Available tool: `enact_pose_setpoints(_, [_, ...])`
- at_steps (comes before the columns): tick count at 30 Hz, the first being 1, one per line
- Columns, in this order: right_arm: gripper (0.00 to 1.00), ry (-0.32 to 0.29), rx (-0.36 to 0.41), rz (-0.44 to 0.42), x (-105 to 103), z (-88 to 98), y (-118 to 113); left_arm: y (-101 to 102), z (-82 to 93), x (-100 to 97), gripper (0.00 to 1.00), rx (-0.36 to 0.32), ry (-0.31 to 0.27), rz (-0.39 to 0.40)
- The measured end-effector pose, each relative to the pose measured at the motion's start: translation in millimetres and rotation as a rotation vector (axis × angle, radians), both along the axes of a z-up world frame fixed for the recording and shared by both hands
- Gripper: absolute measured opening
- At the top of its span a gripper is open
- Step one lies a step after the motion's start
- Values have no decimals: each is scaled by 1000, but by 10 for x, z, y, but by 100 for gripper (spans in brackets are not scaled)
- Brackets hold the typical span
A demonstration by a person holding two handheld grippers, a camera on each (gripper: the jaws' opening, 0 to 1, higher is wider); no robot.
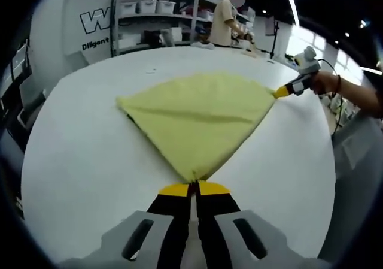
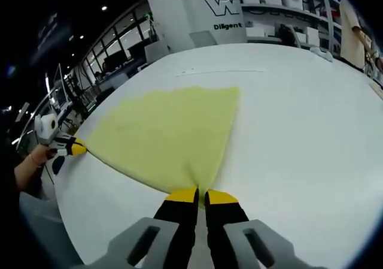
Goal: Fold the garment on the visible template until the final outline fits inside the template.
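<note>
Already I had the yellow garment (image 1: 200, 122) flat on the white table (image 1: 90, 179), stretching away from both of my hand-held grippers: the left hand-held gripper (image 1: 195, 188) pinched one corner, the right hand-held gripper (image 2: 200, 194) pinched the adjacent corner, equally near.

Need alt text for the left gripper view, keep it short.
The left gripper, jaws shut, pinches the near corner of a yellow garment spread on a white table. The right gripper holds its far right corner, a hand behind it.
</note>
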State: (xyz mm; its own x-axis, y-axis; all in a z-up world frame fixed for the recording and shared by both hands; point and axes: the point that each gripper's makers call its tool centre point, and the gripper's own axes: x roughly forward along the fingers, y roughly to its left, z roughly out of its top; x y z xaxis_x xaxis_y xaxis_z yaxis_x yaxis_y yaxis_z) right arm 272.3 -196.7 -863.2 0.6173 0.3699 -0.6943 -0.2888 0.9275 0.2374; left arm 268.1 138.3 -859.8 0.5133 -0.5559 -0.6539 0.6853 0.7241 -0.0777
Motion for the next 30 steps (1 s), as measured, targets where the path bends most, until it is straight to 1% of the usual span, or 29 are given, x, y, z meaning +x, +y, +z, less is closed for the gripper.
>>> enact_pose_setpoints(5, [0,2,4,-2,1,-2,-4,1,11,-22,0,19,-14,-50])
enact_pose_setpoints(7, [0,1,3,-2,0,-2,-5,33,15,-5,0,47,-27,-66])
enact_pose_setpoints(11, [0,0,1,-1,0,-4,-7,37,55,19,0,51,-40,-83])
enact_pose_setpoints(16, [0,0,-1,-1,1,-6,-11,62,65,43,0,59,-49,-92])
enact_pose_setpoints(24, [0,7,1,-4,-12,-6,-9,67,21,37,0,71,-38,-89])
enact_pose_setpoints(30, [0,33,33,-22,-51,-2,1,79,5,35,0,78,-31,-76])
